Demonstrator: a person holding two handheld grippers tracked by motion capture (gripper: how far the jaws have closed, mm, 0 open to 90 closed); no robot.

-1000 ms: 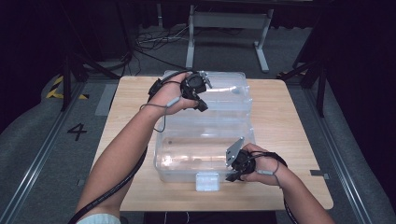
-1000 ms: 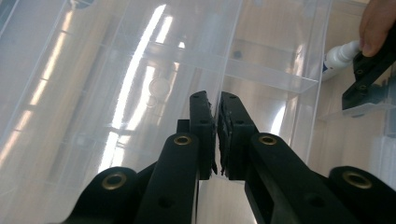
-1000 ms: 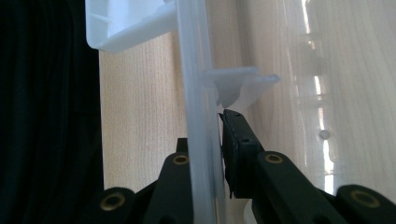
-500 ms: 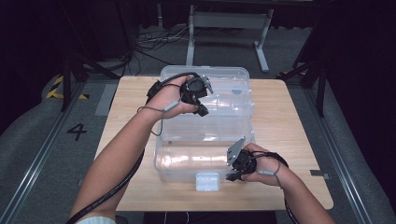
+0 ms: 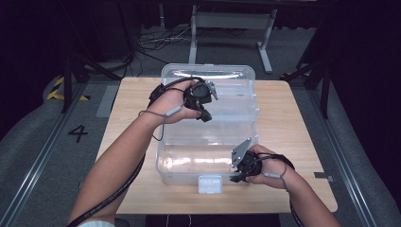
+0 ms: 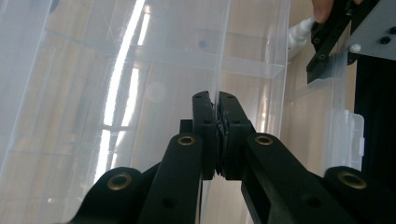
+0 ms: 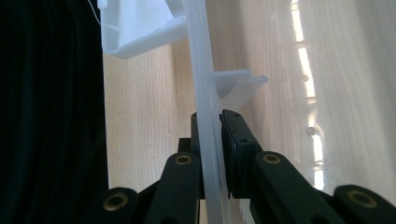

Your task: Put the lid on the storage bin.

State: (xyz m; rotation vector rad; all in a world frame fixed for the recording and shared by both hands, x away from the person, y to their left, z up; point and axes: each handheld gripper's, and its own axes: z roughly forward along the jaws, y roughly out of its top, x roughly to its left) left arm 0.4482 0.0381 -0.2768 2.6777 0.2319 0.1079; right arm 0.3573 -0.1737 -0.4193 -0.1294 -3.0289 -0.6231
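Change since earlier frame: left hand [image 5: 172,101] and its claw sit a little farther along the lid toward the table's far side, slightly higher; right hand [image 5: 269,165] is in the same spot.
Scene: high view of a light wooden table [image 5: 293,123] with a clear plastic storage box [image 5: 189,161] standing open on it.
Box position: middle of the table, its base [image 5: 184,165] at the near edge by the person, its hinged lid [image 5: 231,94] lying back toward the far edge.
Box latch: a small white clasp [image 5: 210,183] juts from the near wall of the base.
Left claw [image 5: 204,97]: over the lid, left of its middle; in the left claw view the two black jaws are pinched nearly together on a thin clear edge of the lid [image 6: 219,56].
Right claw [image 5: 241,165]: at the base's near right corner; in the right claw view the jaws are pressed close on an upright clear wall of the base [image 7: 205,116], one jaw on each side.
Forearms: both come in from the bottom of the high view, the left reaching well across the table, the right staying near.
Cables: a black cable [image 5: 113,189] trails along the left forearm.
Surroundings: dark floor around the table, a grey metal frame [image 5: 227,21] beyond it, a painted numeral four [image 5: 78,133] on the floor at left.
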